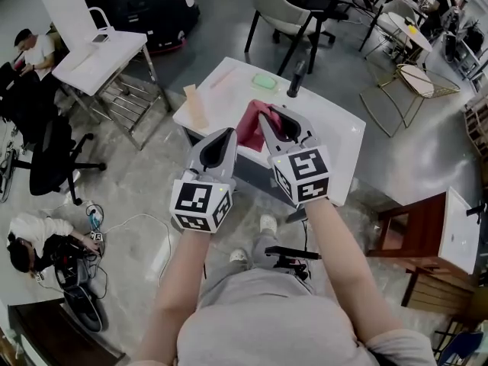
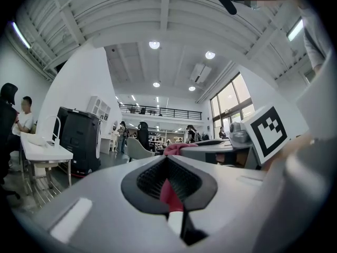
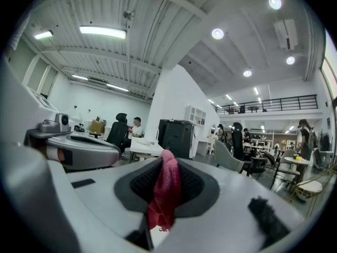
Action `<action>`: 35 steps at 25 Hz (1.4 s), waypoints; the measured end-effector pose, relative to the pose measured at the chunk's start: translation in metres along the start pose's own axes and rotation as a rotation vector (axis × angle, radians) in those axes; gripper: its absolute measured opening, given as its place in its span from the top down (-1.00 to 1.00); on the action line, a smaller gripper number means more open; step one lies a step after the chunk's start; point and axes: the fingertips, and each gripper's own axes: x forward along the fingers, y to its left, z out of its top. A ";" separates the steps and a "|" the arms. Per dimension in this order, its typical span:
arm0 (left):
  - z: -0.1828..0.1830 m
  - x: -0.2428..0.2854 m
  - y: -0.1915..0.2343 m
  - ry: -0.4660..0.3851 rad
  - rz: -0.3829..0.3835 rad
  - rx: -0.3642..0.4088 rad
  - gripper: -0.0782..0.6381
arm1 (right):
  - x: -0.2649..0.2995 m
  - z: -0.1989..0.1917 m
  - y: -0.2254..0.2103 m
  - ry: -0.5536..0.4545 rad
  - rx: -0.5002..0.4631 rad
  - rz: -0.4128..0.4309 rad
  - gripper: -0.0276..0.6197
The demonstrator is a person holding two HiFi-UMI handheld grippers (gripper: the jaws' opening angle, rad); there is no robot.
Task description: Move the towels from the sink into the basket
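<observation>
I have both ends of the red towel (image 1: 250, 124) clamped. My left gripper (image 1: 229, 136) pinches a thin fold and my right gripper (image 1: 272, 117) holds a thicker bunch. The cloth hangs between their tips, above the bench (image 1: 339, 132). I'd carry it with both tips level and near each other so neither pinch slips. No basket shows in any view, so I'd find it before lowering.

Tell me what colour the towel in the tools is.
Pinkish red; the towel shows best in the right gripper view.
</observation>
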 end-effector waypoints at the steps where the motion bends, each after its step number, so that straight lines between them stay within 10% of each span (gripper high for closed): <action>1: 0.000 -0.002 0.002 -0.001 0.009 -0.001 0.77 | 0.001 0.001 0.003 -0.001 -0.001 0.008 0.71; 35: 0.001 -0.083 0.061 0.001 0.424 -0.018 0.77 | 0.021 0.008 0.108 -0.076 -0.006 0.439 0.71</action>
